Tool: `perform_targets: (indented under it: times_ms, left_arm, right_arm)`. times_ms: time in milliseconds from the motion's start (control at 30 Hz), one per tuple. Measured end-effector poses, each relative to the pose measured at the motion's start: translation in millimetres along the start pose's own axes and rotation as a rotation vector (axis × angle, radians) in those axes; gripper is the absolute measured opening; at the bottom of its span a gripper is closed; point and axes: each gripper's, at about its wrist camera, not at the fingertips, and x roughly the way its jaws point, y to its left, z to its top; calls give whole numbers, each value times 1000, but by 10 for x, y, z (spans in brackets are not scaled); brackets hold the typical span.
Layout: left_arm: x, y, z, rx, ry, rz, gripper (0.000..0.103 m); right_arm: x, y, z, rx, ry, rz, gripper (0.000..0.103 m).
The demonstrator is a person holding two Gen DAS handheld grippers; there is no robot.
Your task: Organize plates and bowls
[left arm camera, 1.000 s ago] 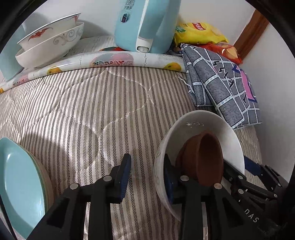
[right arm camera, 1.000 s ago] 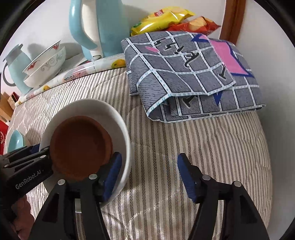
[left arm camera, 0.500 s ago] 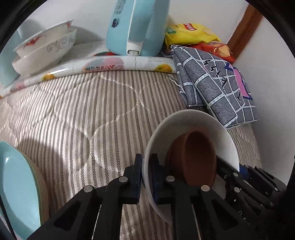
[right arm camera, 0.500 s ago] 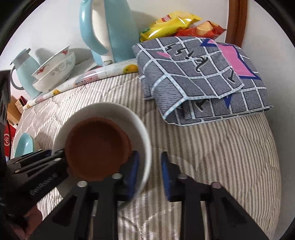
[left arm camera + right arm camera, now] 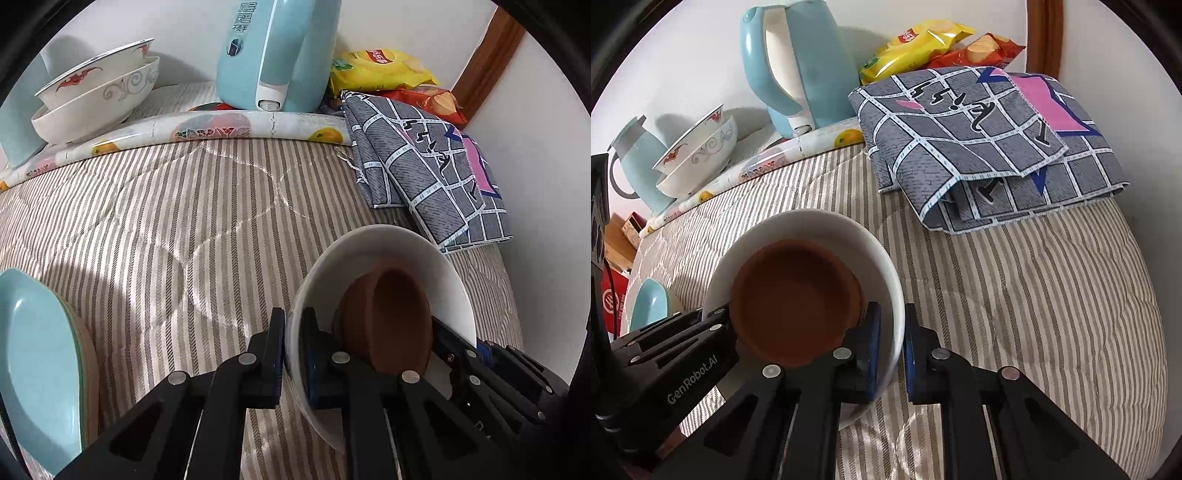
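Left gripper point(image 5: 293, 354) and right gripper point(image 5: 892, 350) each pinch opposite rim sections of 1 white bowl point(image 5: 879, 254), brown bowl point(image 5: 794, 299) nested inside, over the striped bed's point(image 5: 1034, 295) right edge, probably sharing weight for carrying both together.

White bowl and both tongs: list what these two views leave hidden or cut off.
- White bowl: underside hidden in both views by its own wall; whether it touches the striped quilt cannot be told.
- Brown dish: near edge covered by the left tongs and right tongs.
- Teal plates: cut off by the left wrist view's edge; count unclear.
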Motion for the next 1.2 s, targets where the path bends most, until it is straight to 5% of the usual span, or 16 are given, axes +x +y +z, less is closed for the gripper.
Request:
perform_targets:
  times_ms: [1200]
  left_arm:
    - [-991, 96, -384, 9, -122, -9, 10]
  right_arm:
    - [-891, 328, -413, -2, -118, 8, 11]
